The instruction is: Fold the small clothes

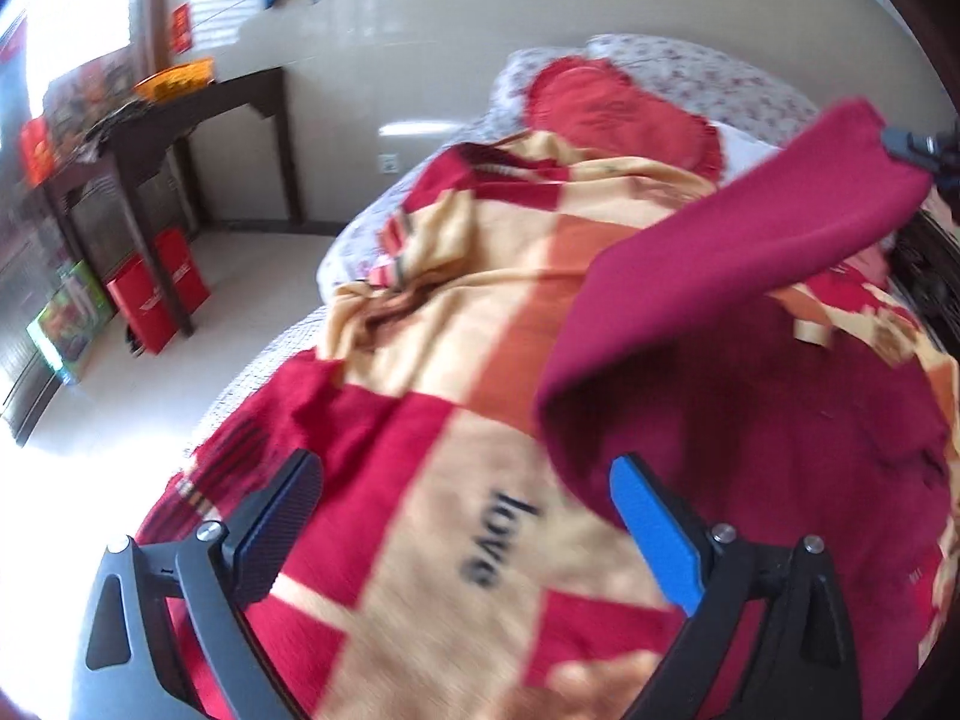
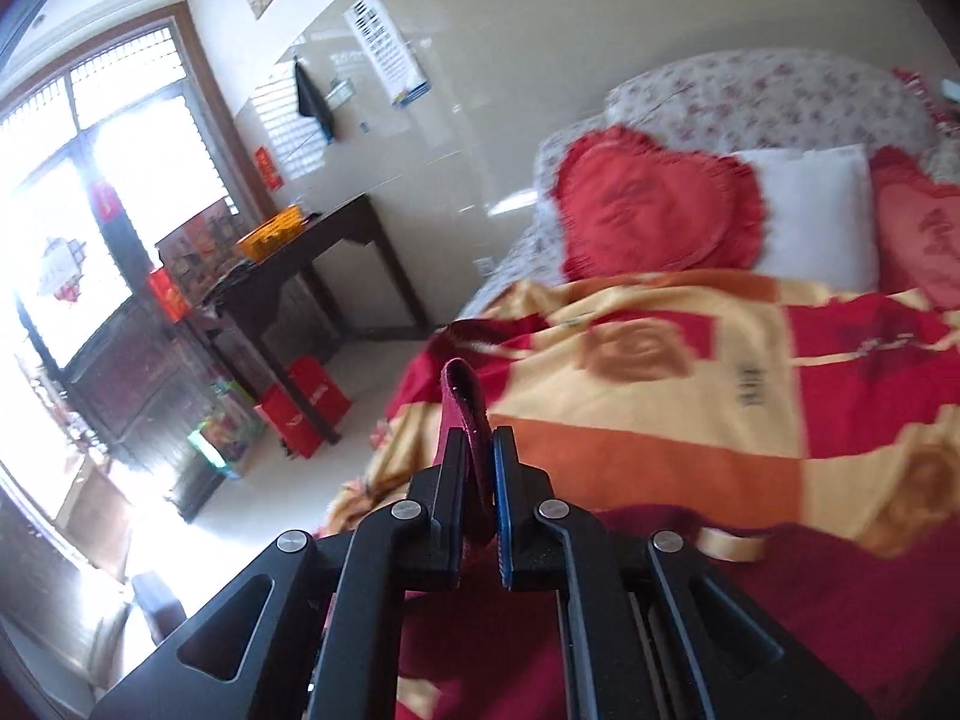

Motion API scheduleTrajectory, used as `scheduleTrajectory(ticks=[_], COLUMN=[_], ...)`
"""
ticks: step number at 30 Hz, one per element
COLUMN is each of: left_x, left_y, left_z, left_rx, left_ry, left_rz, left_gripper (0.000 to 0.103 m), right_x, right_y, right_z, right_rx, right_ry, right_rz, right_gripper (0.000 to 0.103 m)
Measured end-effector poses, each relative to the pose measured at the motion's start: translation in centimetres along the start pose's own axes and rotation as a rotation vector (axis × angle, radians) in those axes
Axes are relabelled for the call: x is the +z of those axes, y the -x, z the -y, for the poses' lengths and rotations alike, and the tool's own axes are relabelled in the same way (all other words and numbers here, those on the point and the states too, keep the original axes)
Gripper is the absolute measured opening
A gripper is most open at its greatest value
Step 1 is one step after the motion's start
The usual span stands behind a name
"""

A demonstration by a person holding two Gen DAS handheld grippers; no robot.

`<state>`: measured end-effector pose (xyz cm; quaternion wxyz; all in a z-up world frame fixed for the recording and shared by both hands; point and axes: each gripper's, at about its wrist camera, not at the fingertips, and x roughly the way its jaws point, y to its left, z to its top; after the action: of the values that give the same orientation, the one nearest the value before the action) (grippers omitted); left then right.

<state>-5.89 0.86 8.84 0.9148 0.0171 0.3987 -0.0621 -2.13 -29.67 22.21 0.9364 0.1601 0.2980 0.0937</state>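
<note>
A dark red garment (image 1: pixel 750 276) lies on the bed, one end lifted up toward the upper right in the left wrist view. My right gripper (image 2: pixel 479 438) is shut on the garment's edge (image 2: pixel 462 396), a fold of which sticks up between the pads; it also shows at the right edge of the left wrist view (image 1: pixel 900 147), holding the raised end. My left gripper (image 1: pixel 465 480) is open and empty, low over the blanket. Its right pad (image 1: pixel 654 528) is close to the garment's lower fold; I cannot tell whether they touch.
A red, cream and orange blanket (image 1: pixel 456 360) with the word "love" covers the bed. Heart-shaped red cushions (image 2: pixel 654 204) and a white pillow (image 2: pixel 822 210) lie at the head. A dark wooden table (image 2: pixel 312 246) stands by the wall, with red bags (image 2: pixel 306 408) on the floor.
</note>
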Motion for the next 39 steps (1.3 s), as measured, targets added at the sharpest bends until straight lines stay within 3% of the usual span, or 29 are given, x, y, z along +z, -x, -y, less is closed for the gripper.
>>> scheduleTrajectory(ticks=[2, 10, 14, 19, 22, 24, 26, 29, 32, 35, 39], left_x=[-0.5, -2.6, -3.4, -3.9, -3.9, -3.6, -3.4, -3.2, -3.5, -3.5, -3.4], left_y=[0.3, -1.2, -1.8, -3.1, -4.4, -5.2, -5.6, -6.3, -6.8, -7.0, -6.9], left_z=[1.3, 6.0, 7.7, 7.9, 7.1, 6.5, 6.0, 5.4, 5.0, 4.6, 4.4], left_rx=[-0.017, -0.029, -0.012, 0.022, 0.034, 0.038, 0.037, 0.027, 0.034, 0.017, -0.001], left_ry=[-0.029, -0.105, -0.166, -0.19, -0.158, -0.125, -0.096, -0.062, -0.053, -0.039, -0.046], left_rz=[-0.008, -0.097, -0.111, -0.133, -0.161, -0.17, -0.177, -0.19, -0.201, -0.199, -0.194], left_gripper=[0.099, 0.099, 0.099, 0.099, 0.099, 0.099, 0.099, 0.099, 0.099, 0.099, 0.099], right_x=[-0.8, -6.7, -9.3, -12.1, -12.3, -11.5, -10.5, -8.9, -8.1, -8.1, -9.6], right_y=[3.0, 7.9, 8.2, 6.4, 6.8, 7.0, 5.8, 1.1, -4.1, -10.8, -17.6], right_z=[2.9, 13.2, 16.6, 19.3, 18.7, 16.9, 14.3, 8.9, 4.1, -0.7, -4.1], right_rx=[-0.07, -0.317, -0.382, -0.513, -0.566, -0.511, -0.387, -0.142, 0.01, 0.057, 0.073], right_ry=[-0.023, -0.147, -0.195, -0.194, -0.172, -0.154, -0.118, -0.038, 0.049, 0.174, 0.305], right_rz=[0.013, -0.051, -0.096, -0.254, -0.229, -0.18, -0.173, -0.221, -0.264, -0.338, -0.476], right_gripper=[0.0, 0.0, 0.0, 0.0, 0.015, 0.02, 0.024, 0.025, 0.03, 0.03, 0.03])
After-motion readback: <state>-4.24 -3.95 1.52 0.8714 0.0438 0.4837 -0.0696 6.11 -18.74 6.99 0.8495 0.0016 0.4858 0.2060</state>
